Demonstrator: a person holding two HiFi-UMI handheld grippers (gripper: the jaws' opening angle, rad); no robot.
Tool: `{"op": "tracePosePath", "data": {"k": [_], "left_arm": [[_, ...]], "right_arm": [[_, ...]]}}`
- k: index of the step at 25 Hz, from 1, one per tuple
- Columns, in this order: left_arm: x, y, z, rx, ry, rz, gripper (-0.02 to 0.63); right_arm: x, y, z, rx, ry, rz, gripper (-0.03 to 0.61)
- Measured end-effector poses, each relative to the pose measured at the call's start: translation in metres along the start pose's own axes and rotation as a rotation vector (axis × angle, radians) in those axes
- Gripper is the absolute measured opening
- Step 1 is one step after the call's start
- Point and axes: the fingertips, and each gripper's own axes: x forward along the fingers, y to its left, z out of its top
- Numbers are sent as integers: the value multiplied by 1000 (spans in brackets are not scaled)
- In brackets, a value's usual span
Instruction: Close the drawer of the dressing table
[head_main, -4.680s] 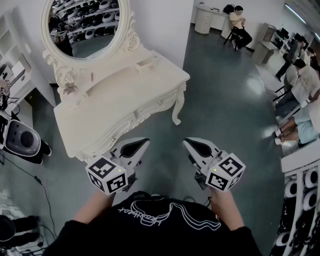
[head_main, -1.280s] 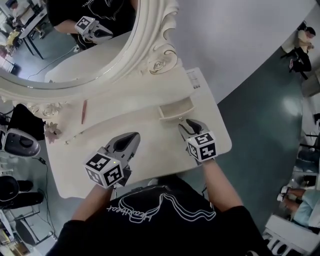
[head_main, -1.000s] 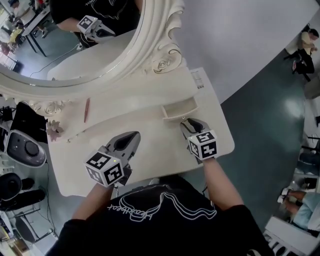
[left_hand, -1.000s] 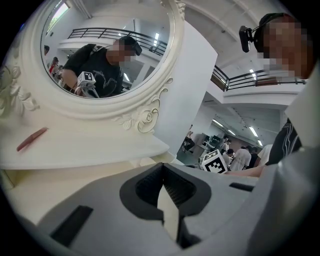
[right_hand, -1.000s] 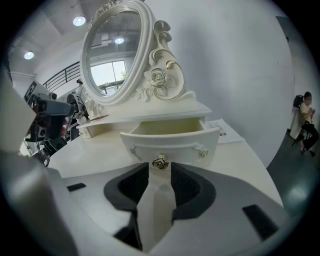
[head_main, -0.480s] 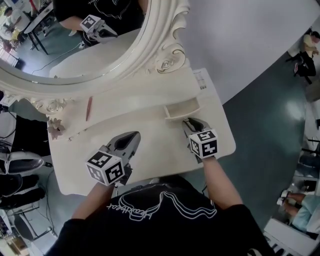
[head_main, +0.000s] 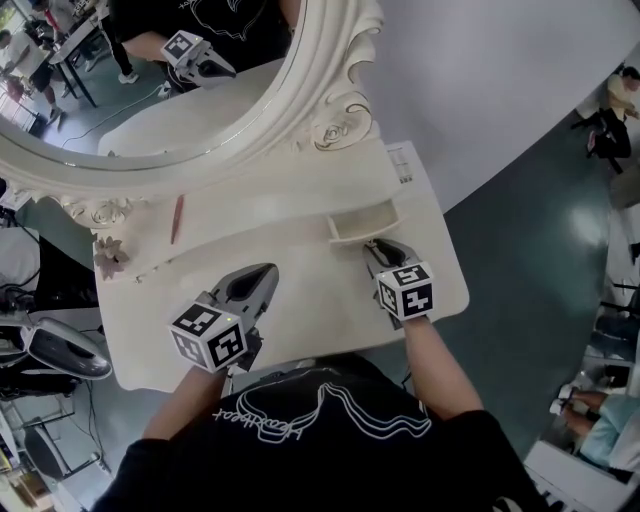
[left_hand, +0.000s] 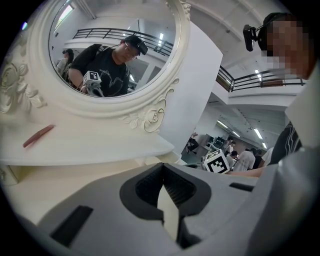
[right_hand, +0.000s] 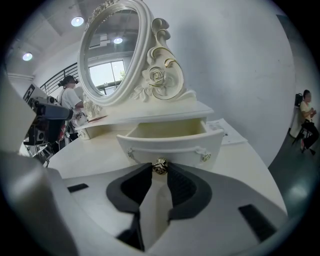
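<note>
On the cream dressing table (head_main: 300, 305) a small drawer (head_main: 362, 220) (right_hand: 170, 135) stands pulled out from under the mirror shelf, empty inside. Its brass knob (right_hand: 160, 166) sits between the fingertips of my right gripper (head_main: 372, 246) (right_hand: 160, 168). That gripper's jaws have just been closing and now pinch the knob. My left gripper (head_main: 262, 276) (left_hand: 162, 168) hovers over the tabletop to the left, tips together, with nothing in it.
An oval mirror (head_main: 150, 80) in a carved frame rises behind the shelf. A red pen (head_main: 177, 218) (left_hand: 37, 136) lies on the shelf, with a flower ornament (head_main: 108, 258) at its left end. A printed sheet (head_main: 403, 160) lies right of the drawer. People sit off to the right (head_main: 612, 110).
My right gripper's jaws have narrowed onto the drawer knob while the hand kept its place. The left gripper has barely moved, and the drawer stands as far out as before.
</note>
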Motion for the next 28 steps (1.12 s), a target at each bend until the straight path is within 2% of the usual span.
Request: {"op": "tracePosePath", "data": {"k": [28], "left_arm": [[-8,20,8,-47,-30,67,2]], "right_arm": [[31,-9,30,3,0,28,100]]}}
